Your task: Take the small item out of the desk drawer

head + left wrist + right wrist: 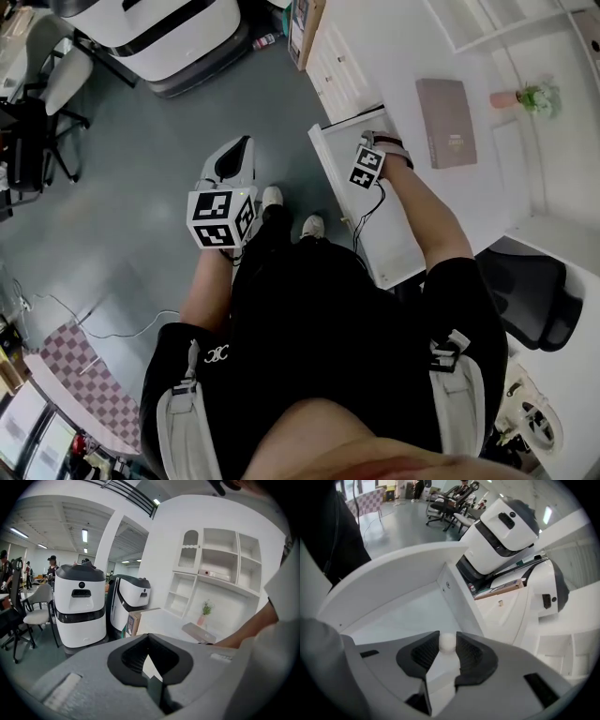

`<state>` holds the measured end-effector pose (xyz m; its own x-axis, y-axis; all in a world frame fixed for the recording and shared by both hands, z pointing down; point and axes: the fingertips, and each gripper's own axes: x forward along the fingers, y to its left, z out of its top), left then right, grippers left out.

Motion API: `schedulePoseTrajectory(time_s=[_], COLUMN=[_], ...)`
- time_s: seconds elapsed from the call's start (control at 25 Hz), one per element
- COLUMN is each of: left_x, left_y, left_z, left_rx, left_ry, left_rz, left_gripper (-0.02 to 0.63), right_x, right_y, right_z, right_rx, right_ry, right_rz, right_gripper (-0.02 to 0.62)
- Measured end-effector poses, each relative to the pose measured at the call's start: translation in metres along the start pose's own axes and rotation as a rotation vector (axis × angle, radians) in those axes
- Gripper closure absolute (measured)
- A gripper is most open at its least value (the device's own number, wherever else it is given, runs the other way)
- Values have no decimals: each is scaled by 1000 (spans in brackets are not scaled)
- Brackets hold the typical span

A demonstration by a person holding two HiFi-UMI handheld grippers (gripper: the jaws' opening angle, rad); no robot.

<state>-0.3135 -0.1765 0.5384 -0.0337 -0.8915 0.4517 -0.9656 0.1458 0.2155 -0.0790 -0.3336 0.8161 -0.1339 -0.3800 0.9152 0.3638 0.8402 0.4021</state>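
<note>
right gripper (447,649): jaws part-closed, pinching small white ball (447,641) at their tips, just above open drawer (401,559), judged ready to lift clear | left gripper (151,672): jaws together, empty, parked left, out of the way

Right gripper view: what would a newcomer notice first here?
A small white ball sits pinched in the right gripper, above the open white drawer. In the head view, the left gripper hangs shut over the grey floor, away from the desk.

Black T-shirt (319,319), white shoes (272,197), probably grey shoulder straps (183,417).
</note>
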Motion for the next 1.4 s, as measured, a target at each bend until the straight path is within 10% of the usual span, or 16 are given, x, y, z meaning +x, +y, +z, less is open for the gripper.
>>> schedulePoseTrajectory(time_s=[0.72,1.4], left_x=[20,31], left_y=[-88,-192], left_z=[28,85], left_rx=[106,204], left_ry=[-39,-147], left_rz=[-136,-286], left_gripper=[592,592], right_x=[-167,-406], right_y=[-67,-121], right_z=[-3,-96], right_rx=[805,1163], right_ry=[-542,-954], right_rz=[-127,-709], right_gripper=[488,494])
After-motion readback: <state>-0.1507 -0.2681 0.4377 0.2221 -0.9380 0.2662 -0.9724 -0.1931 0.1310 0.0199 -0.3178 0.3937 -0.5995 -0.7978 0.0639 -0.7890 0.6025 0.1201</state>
